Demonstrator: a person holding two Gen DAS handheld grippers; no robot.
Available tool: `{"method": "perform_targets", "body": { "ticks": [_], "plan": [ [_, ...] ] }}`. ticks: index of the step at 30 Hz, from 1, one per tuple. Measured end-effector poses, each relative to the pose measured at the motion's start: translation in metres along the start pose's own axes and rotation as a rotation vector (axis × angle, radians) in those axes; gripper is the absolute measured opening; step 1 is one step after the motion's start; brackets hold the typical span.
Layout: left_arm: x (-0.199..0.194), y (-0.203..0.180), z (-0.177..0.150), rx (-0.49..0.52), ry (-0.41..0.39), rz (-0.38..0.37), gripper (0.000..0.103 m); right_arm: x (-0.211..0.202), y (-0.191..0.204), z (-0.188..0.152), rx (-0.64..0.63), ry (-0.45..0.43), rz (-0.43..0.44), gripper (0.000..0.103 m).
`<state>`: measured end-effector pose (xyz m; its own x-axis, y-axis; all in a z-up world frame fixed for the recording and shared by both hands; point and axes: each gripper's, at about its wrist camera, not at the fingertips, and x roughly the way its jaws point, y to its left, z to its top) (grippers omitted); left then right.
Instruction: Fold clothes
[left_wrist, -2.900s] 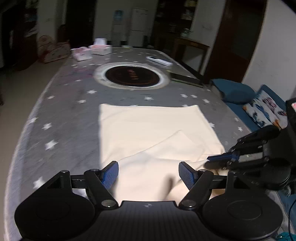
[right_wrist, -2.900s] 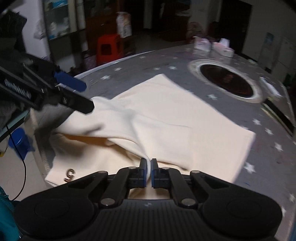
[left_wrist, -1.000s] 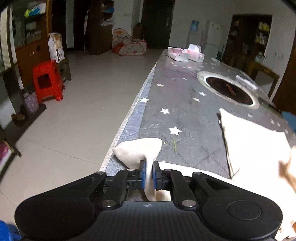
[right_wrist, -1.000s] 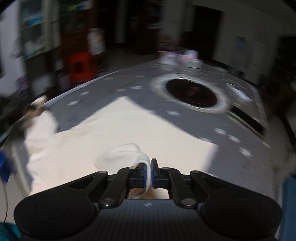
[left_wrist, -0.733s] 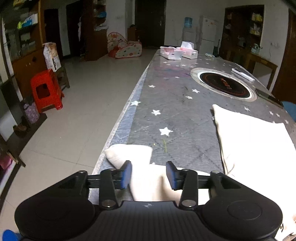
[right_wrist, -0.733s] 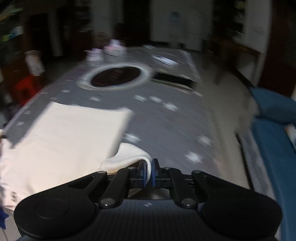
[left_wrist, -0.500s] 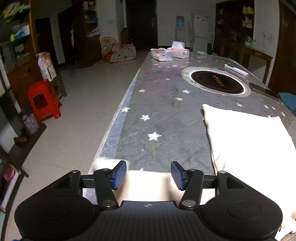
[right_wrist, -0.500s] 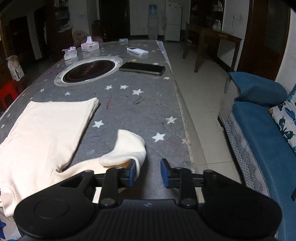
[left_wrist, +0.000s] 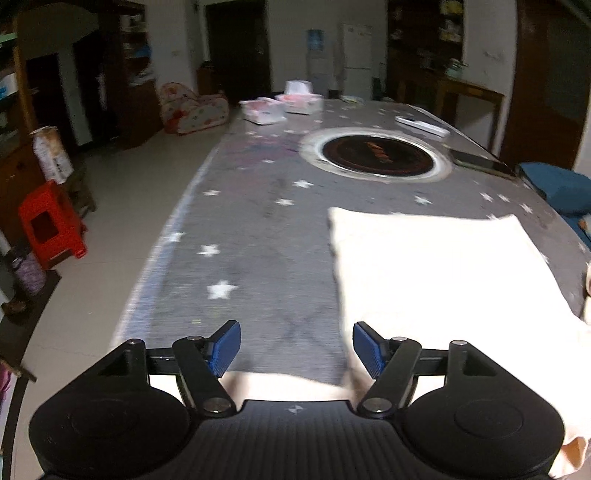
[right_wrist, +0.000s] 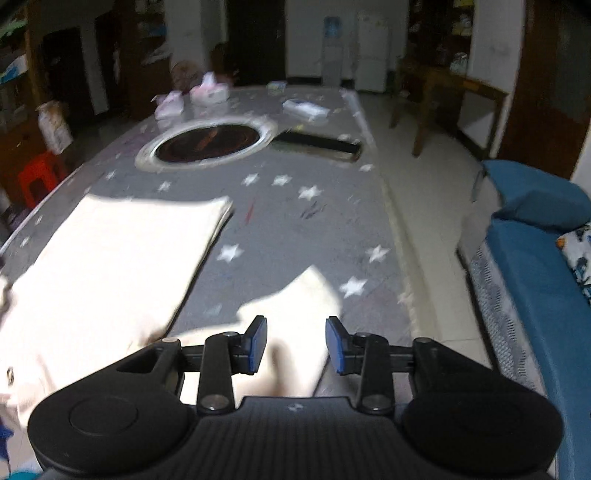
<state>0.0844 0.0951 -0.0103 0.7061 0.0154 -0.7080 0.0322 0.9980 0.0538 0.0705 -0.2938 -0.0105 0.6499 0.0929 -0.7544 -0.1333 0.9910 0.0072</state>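
Note:
A cream garment (left_wrist: 436, 273) lies flat on the grey star-patterned table (left_wrist: 258, 229); its body also shows in the right wrist view (right_wrist: 110, 258). My left gripper (left_wrist: 295, 347) is open and empty, with one sleeve (left_wrist: 288, 384) stretched out just under its fingers near the table's left edge. My right gripper (right_wrist: 295, 347) is open, with the other sleeve (right_wrist: 295, 314) lying on the table between and under its fingers, out to the right of the body.
A round inset burner (left_wrist: 376, 153) sits mid-table, with tissue boxes (left_wrist: 280, 107), a remote (left_wrist: 421, 124) and a dark flat device (right_wrist: 317, 144) beyond. A red stool (left_wrist: 48, 229) stands on the floor left. A blue sofa (right_wrist: 535, 258) is on the right.
Both grippers let go of the sleeves they had pulled outward and now stand wide open. The sleeves lie spread to either side of the body. Both grippers have drawn back slightly.

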Motion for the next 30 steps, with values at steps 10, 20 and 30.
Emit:
{"method": "perform_targets", "body": {
  "ticks": [10, 20, 30],
  "plan": [
    [0.023, -0.033, 0.01, 0.069, 0.024, -0.038, 0.074, 0.042, 0.01, -0.002, -0.102, 0.045, -0.091, 0.051],
    [0.043, -0.022, 0.033, 0.021, 0.038, -0.018, 0.074, 0.018, -0.055, 0.001, 0.064, 0.001, -0.293, 0.052],
    [0.085, -0.016, 0.067, -0.017, 0.059, -0.008, 0.072, 0.055, -0.008, 0.052, 0.035, 0.029, 0.1, 0.044]
  ]
}}
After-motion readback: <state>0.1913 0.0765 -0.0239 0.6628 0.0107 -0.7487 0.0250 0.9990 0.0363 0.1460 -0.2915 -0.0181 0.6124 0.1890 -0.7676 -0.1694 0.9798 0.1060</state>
